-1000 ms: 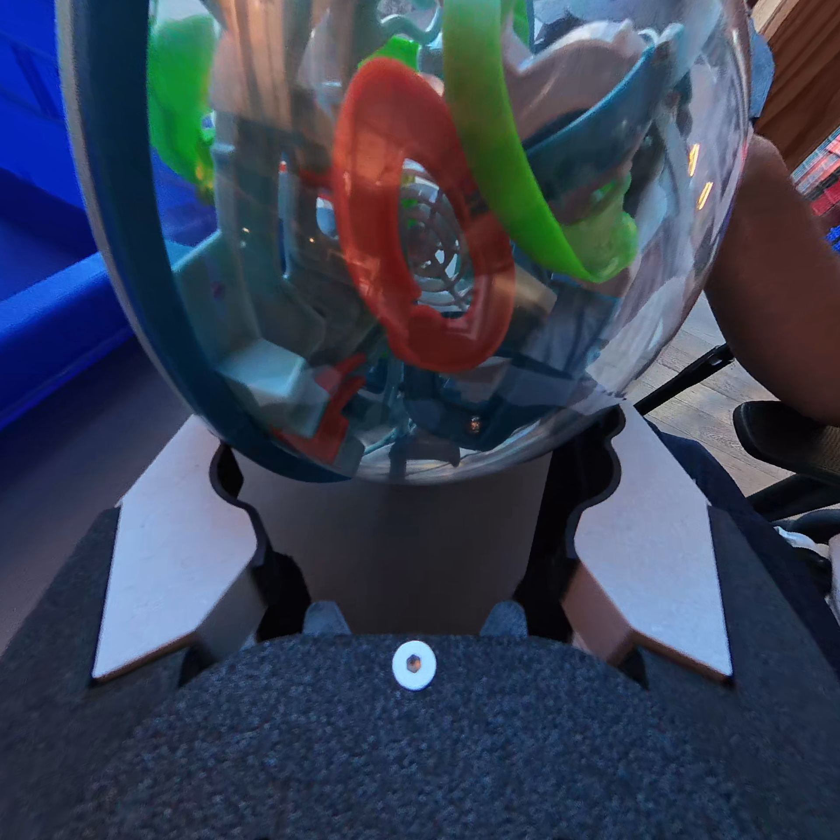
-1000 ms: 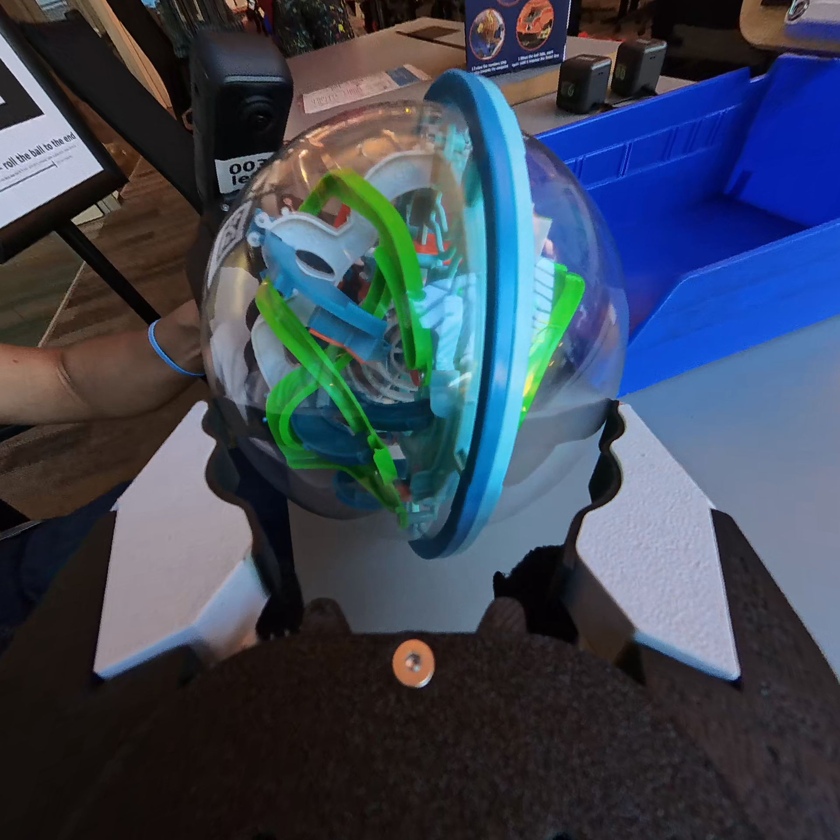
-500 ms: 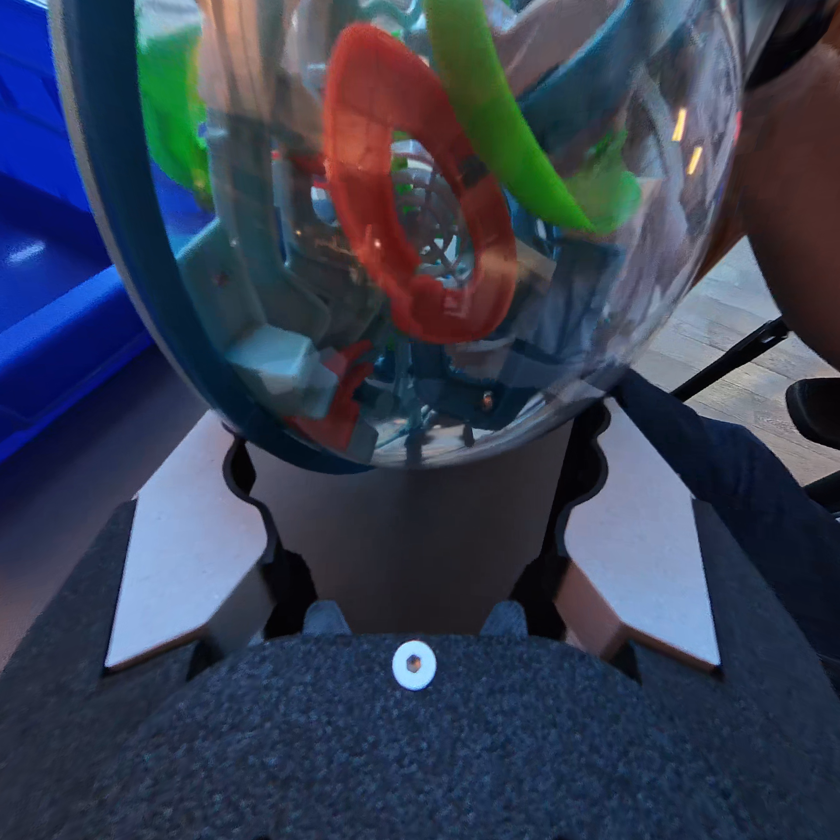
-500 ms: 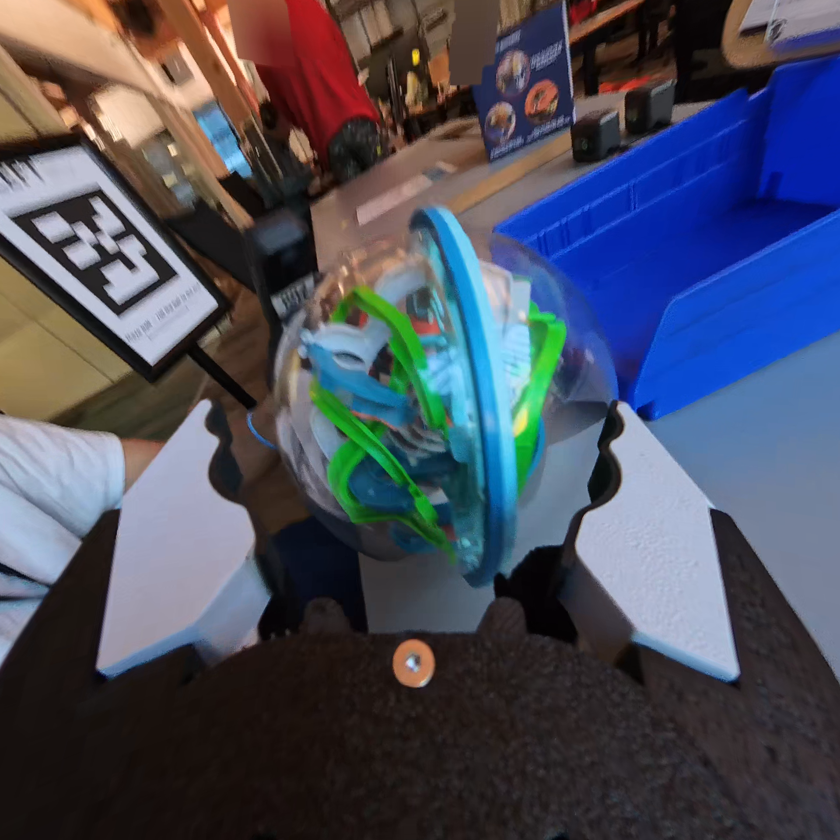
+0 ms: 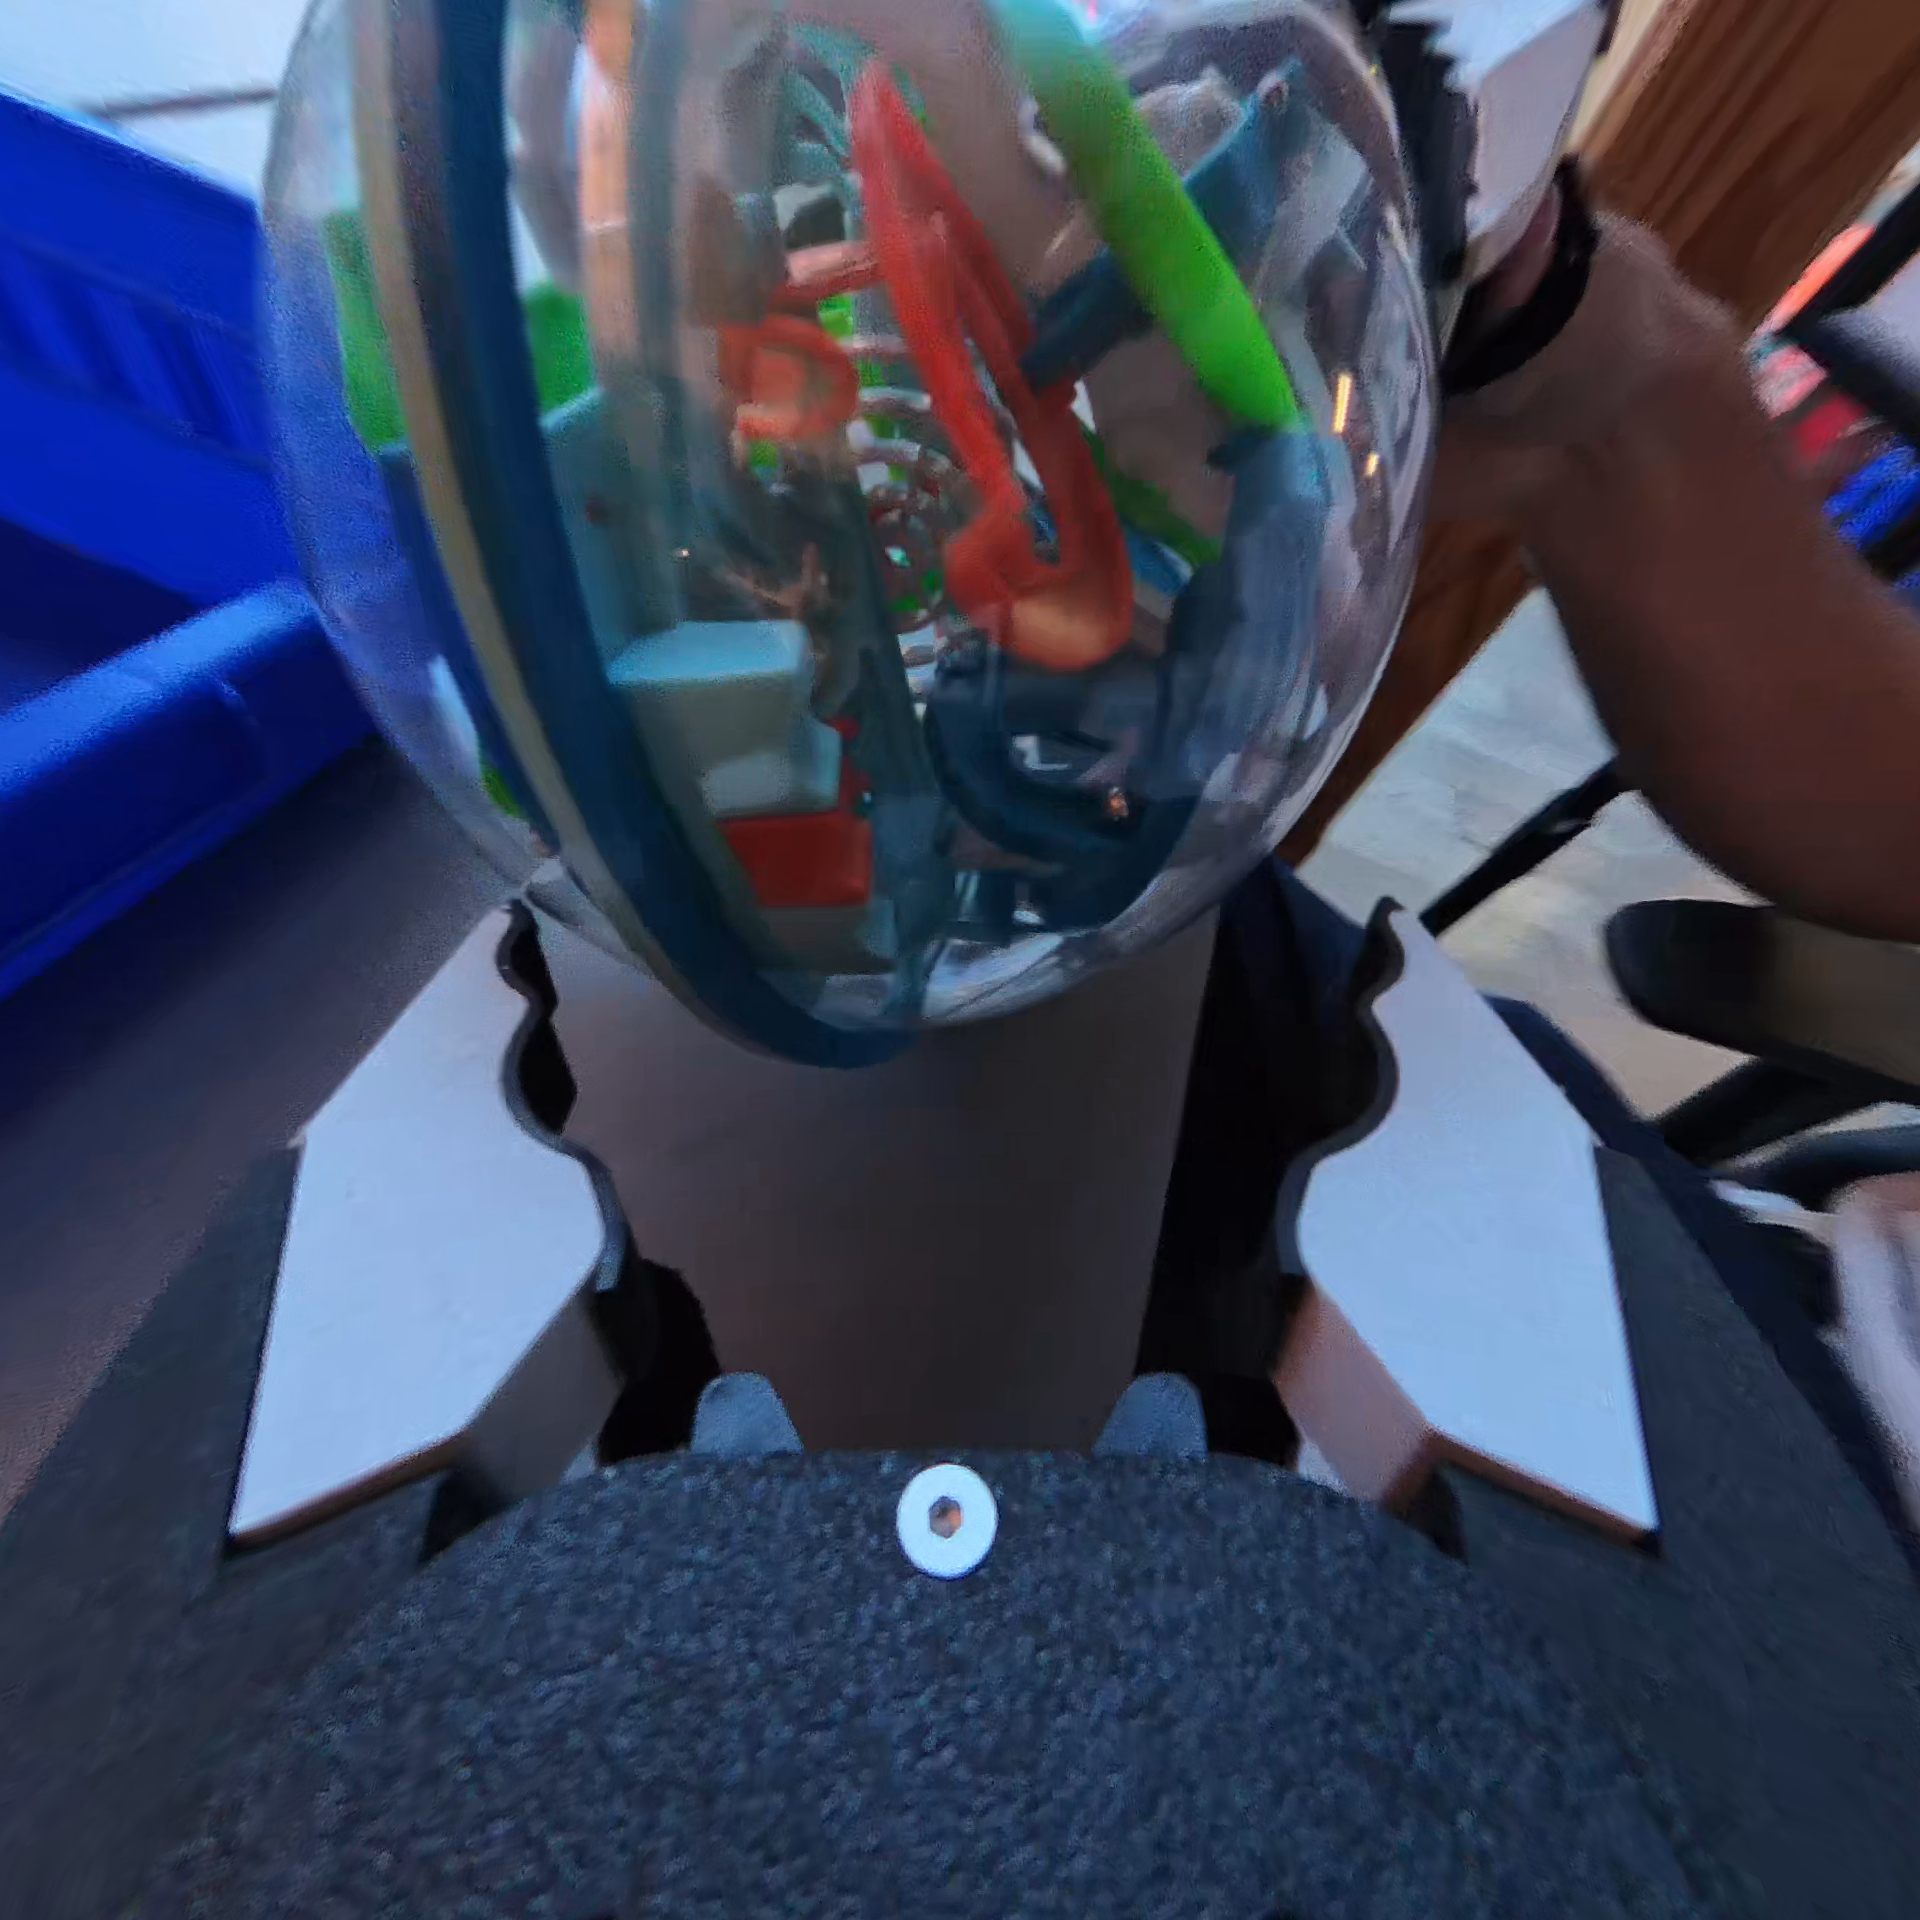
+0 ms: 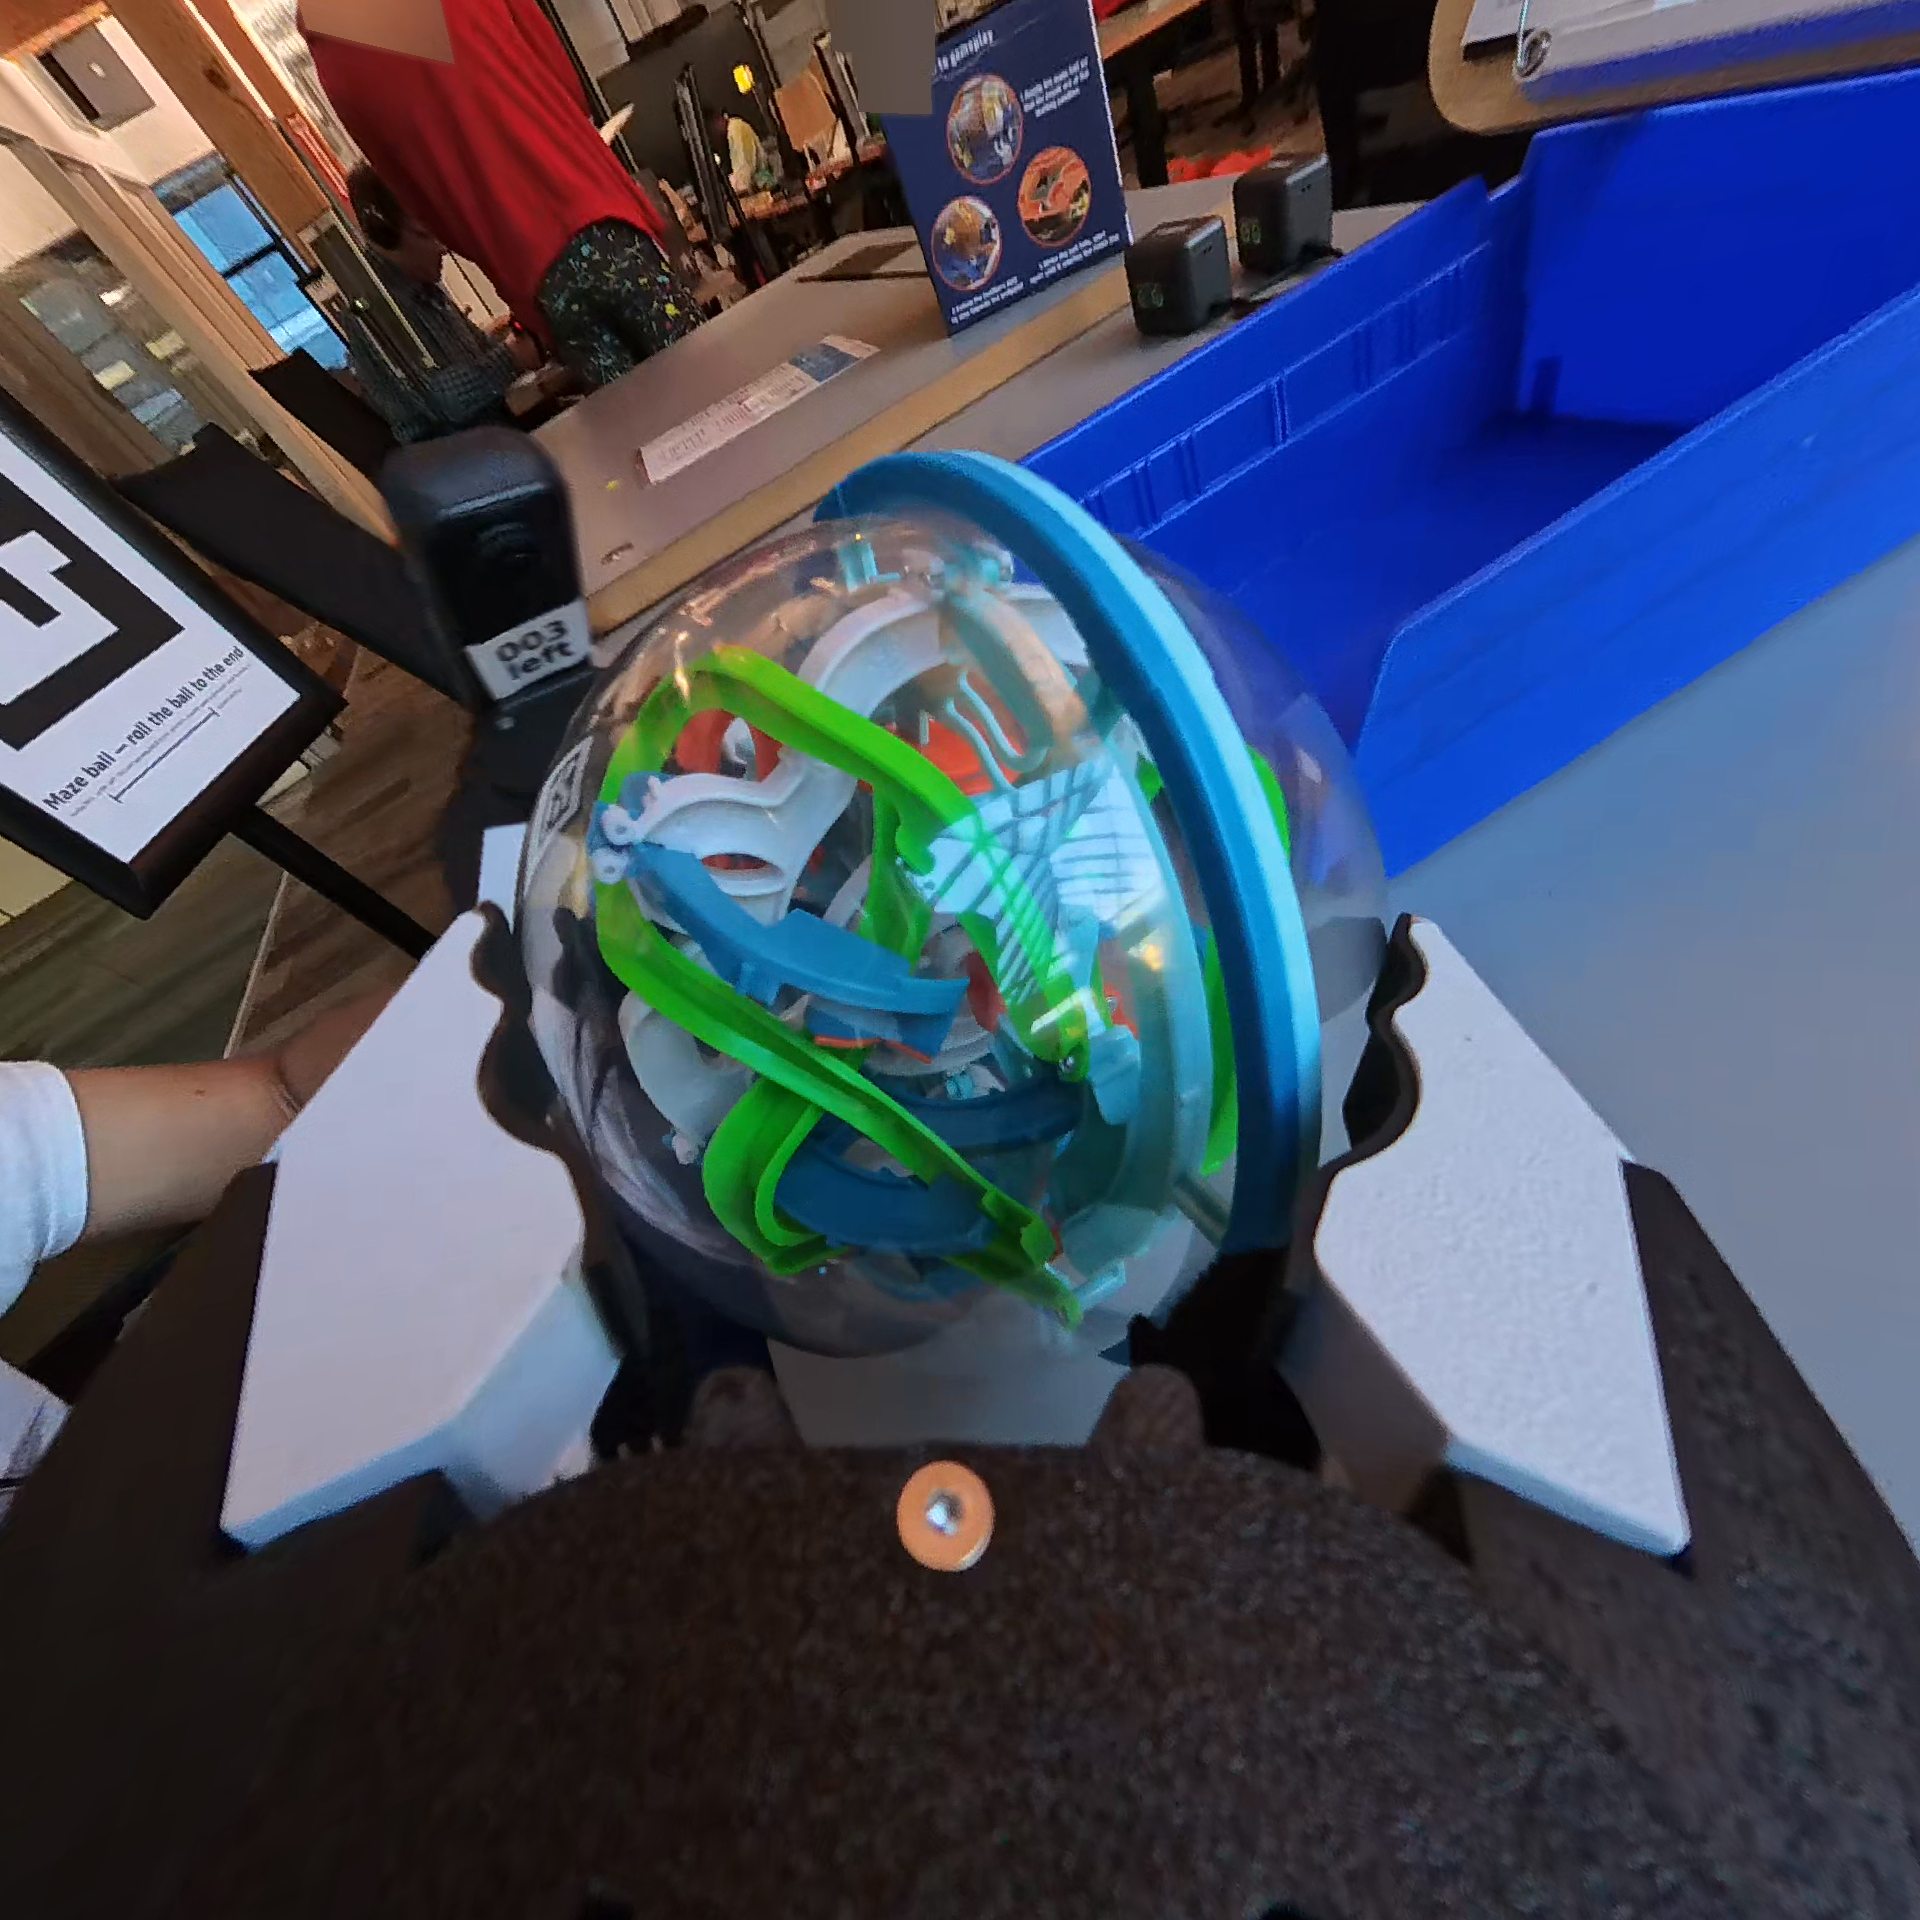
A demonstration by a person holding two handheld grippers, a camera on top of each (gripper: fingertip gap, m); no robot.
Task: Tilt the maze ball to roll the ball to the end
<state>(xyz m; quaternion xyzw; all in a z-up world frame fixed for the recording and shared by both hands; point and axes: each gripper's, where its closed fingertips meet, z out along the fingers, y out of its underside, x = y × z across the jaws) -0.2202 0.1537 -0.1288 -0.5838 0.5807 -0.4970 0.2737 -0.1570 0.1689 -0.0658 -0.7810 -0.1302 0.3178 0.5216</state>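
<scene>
The maze ball is up off the bench, pinched between the right gripper's spread fingers. The left gripper is spread too, can't tell if it's touching. Smooth shell, so a quick tilt could slip it, and the tiny ball likely drops off its track.

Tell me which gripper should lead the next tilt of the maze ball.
Right, probably. The right gripper has the maze ball seated deep between its fingers, touching both. The left gripper only meets the ball's bottom edge at its fingertips, so it looks better suited to steadying.
</scene>
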